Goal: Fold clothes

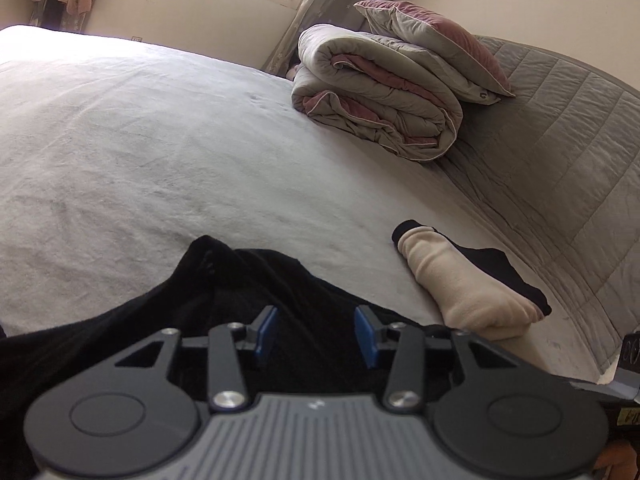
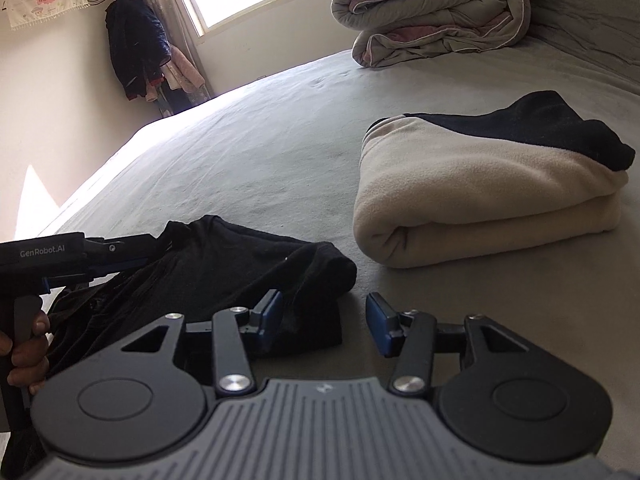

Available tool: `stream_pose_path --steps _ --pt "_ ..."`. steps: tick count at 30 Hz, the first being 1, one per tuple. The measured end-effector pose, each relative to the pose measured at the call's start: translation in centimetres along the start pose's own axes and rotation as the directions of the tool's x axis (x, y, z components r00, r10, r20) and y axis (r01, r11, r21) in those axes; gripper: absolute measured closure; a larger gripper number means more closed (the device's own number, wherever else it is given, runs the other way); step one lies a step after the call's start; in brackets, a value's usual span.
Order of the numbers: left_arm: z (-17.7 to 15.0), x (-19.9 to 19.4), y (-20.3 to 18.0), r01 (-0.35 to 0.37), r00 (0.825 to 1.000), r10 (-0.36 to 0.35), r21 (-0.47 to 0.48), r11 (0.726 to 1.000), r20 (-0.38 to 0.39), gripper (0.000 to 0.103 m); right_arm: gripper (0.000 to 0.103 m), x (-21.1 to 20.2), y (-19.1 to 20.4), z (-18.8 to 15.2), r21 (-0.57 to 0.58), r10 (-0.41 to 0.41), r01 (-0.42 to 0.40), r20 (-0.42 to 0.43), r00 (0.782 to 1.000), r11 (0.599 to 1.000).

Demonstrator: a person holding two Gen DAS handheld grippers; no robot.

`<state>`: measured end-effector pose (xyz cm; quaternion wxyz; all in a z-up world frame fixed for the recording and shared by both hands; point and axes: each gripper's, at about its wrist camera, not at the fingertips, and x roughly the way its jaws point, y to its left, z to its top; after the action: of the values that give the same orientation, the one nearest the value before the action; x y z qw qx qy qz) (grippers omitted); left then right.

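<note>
A crumpled black garment point(image 1: 224, 292) lies on the bed's near side. My left gripper point(image 1: 316, 334) hangs just over it, open, with black cloth under and between the blue pads point(image 1: 266, 332) but not clamped. In the right wrist view the same black garment point(image 2: 240, 268) lies bunched at centre left. My right gripper point(image 2: 326, 320) is open at its right edge, and a fold of cloth lies against the left pad point(image 2: 273, 314). The left gripper point(image 2: 136, 258) reaches in from the left over the garment, held by a hand point(image 2: 24, 352). A folded cream and black fleece point(image 2: 480, 208) point(image 1: 468, 280) rests to the right.
The grey bedsheet point(image 1: 180, 152) point(image 2: 260, 148) stretches far ahead. A rolled duvet point(image 1: 380, 92) point(image 2: 436, 12) with a pillow point(image 1: 436, 44) on top sits at the far right by the quilted headboard point(image 1: 560, 160). Clothes hang in the room's corner point(image 2: 136, 48) beside the window.
</note>
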<state>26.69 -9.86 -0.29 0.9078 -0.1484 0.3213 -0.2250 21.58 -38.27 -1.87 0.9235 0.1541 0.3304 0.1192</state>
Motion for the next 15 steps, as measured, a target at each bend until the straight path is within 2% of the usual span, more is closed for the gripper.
stream_pose_path --steps 4,6,9,10,12,15 --pt "-2.7 0.7 1.8 0.036 0.999 -0.035 -0.027 0.999 0.026 0.071 0.052 0.5 0.4 -0.3 -0.031 0.031 -0.032 -0.042 0.999 0.999" --pt "-3.6 1.4 2.9 0.053 0.998 -0.052 -0.063 0.997 0.03 0.078 0.052 0.6 0.3 -0.6 -0.025 0.094 -0.096 -0.072 0.993 0.995" --pt "-3.2 1.8 4.3 0.096 0.995 -0.092 -0.142 0.985 0.035 0.079 0.052 1.1 0.3 -1.2 0.005 0.228 -0.229 -0.123 0.966 0.973" --pt "-3.3 1.8 4.6 0.104 0.994 -0.099 -0.162 0.981 0.036 0.082 0.051 1.2 0.4 -1.5 0.01 0.258 -0.259 -0.135 0.957 0.966" --pt "-3.4 1.8 5.0 0.121 0.993 -0.116 -0.182 0.976 0.036 0.083 0.051 1.3 0.5 -2.0 0.038 0.295 -0.292 -0.14 0.945 0.956" --pt "-3.4 1.9 5.0 0.126 0.992 -0.122 -0.193 0.973 0.035 0.084 0.051 0.8 -0.3 -2.6 0.17 0.37 -0.344 -0.154 0.916 0.923"
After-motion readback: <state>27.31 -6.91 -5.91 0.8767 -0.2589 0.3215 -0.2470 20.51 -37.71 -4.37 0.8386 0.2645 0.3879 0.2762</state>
